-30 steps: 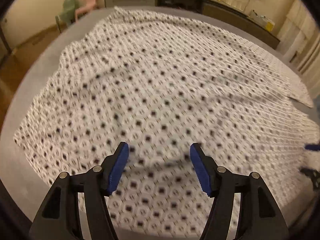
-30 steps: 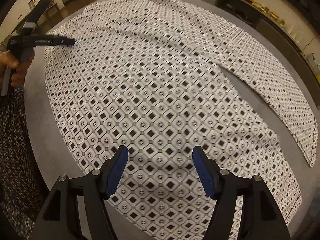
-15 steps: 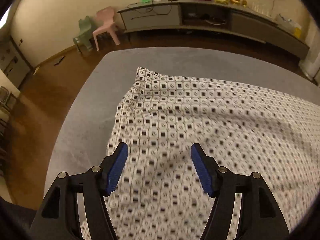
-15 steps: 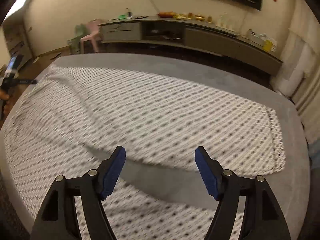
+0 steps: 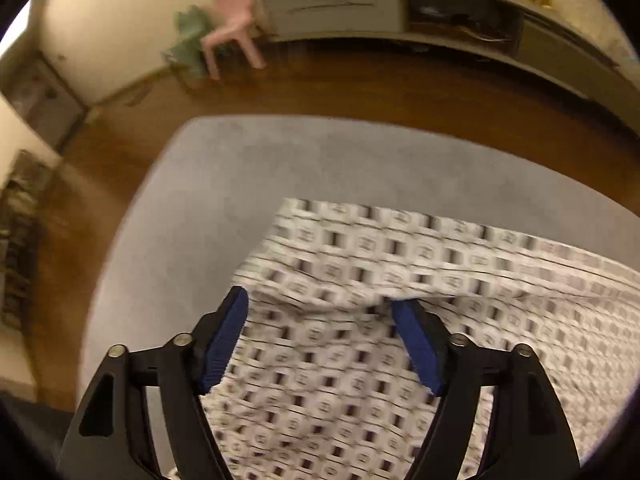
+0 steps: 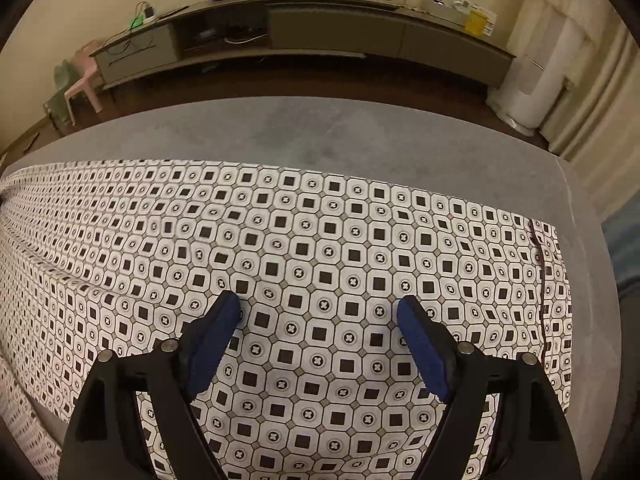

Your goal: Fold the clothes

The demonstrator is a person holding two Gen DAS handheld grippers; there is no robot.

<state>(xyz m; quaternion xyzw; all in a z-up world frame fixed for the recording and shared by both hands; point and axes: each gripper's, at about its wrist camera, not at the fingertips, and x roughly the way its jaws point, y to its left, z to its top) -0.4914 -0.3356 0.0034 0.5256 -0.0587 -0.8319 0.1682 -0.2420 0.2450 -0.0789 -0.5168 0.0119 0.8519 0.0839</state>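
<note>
My left gripper (image 5: 320, 312) wide open, empty, tilted down over patterned garment (image 5: 360, 360), corner at 12 o'clock. My right gripper (image 6: 320, 312) wide open, empty, over flat cloth on grey bed (image 6: 320, 132); cabinet (image 6: 320, 32) at 12.

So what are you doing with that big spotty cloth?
A person holds a gripper in each hand, getting ready to fold the patterned cloth spread over the grey surface. The left gripper is open above the cloth's far left corner, and that view is blurred. The right gripper is open too, over the flat cloth towards its right end. Neither has grabbed anything, so no fold is made yet.
</note>
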